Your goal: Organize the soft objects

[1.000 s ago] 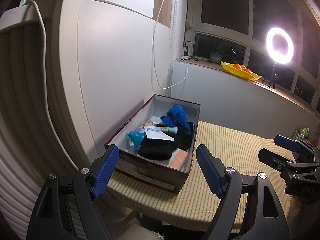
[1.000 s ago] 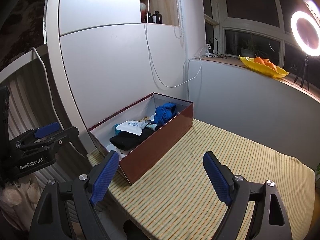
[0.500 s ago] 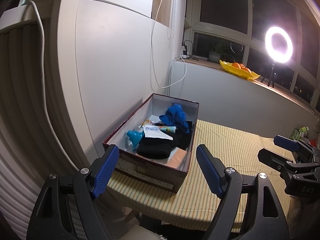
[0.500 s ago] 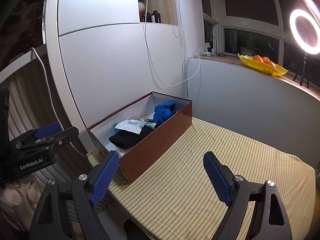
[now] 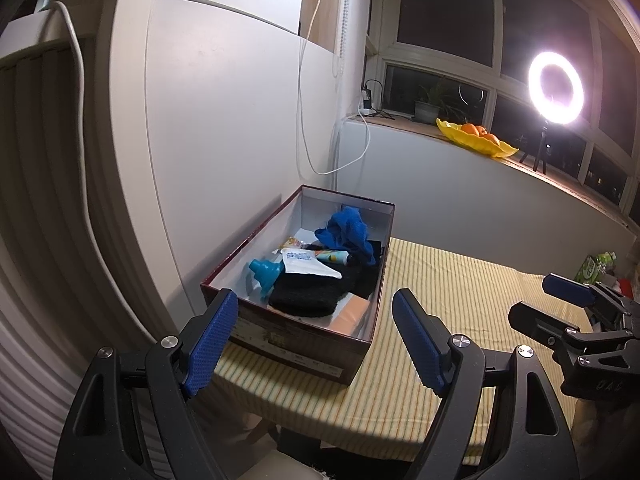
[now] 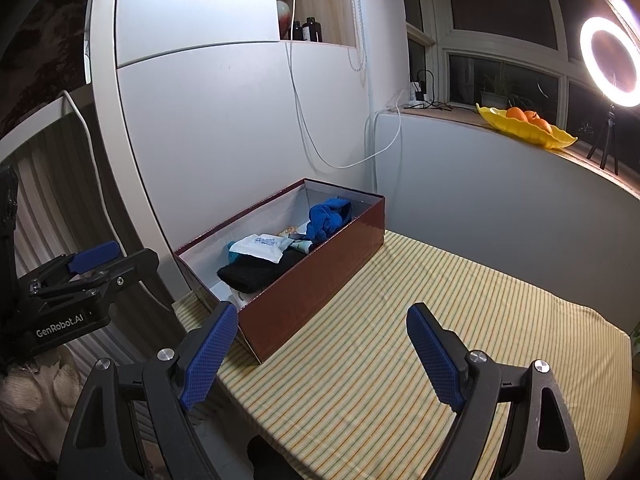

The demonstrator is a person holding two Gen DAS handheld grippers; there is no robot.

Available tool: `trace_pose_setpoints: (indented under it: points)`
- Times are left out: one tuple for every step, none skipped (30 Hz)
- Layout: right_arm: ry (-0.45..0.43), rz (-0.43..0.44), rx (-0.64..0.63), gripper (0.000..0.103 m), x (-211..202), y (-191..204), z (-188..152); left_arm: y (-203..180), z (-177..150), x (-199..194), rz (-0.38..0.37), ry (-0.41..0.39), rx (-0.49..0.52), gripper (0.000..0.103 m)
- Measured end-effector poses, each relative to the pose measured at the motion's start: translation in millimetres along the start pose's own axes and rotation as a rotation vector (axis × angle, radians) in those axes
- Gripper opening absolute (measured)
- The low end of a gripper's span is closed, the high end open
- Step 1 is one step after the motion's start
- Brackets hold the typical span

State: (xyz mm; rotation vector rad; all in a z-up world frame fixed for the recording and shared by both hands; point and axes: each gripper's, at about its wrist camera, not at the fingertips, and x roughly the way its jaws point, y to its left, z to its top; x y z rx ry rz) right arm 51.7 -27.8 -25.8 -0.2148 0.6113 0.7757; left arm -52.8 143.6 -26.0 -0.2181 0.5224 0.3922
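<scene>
A dark red open box [image 5: 304, 344] [image 6: 320, 280] stands on the table's left side against the white wall. It holds a blue cloth [image 5: 348, 232] [image 6: 326, 220], a black cloth [image 5: 316, 296] [image 6: 256, 270], a white packet [image 5: 306, 262], a teal bottle [image 5: 264, 274] and a small tube [image 5: 334, 256]. My left gripper [image 5: 316, 344] is open and empty, held back from the box's near end. My right gripper [image 6: 320, 356] is open and empty over the tablecloth, right of the box.
A yellow striped tablecloth [image 6: 400, 344] covers the table. A windowsill behind holds a yellow bowl of oranges [image 6: 524, 126] and a ring light [image 6: 610, 62]. White cables [image 6: 320, 152] hang down the wall. A green packet [image 5: 596, 266] lies at the table's far right.
Both grippers have drifted slightly back and up, so the box looks a little smaller and lower. Nothing was grasped or moved.
</scene>
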Motion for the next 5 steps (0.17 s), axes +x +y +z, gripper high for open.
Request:
trace_pose_setpoints:
  points:
    - [0.002,-0.001,0.001,0.084,0.4,-0.1,-0.4,-0.1,-0.2,-0.4,0.001,-0.006,0.001,0.080]
    - [0.003,0.000,0.001,0.084,0.9,-0.9,-1.0,-0.7,-0.7,-1.2,0.008,-0.016,0.008,0.080]
    - [0.004,0.000,0.001,0.084,0.5,-1.6,-1.6,-1.3,-1.2,-1.3,0.013,-0.021,0.011,0.080]
    - [0.004,-0.002,0.002,0.084,0.2,-2.3,-2.6,-1.6,-1.6,-1.4,0.016,-0.024,0.014,0.080]
    - [0.004,-0.004,0.004,0.084,-0.2,-3.5,-3.8,-1.8,-1.9,-1.1,0.017,-0.023,0.014,0.080]
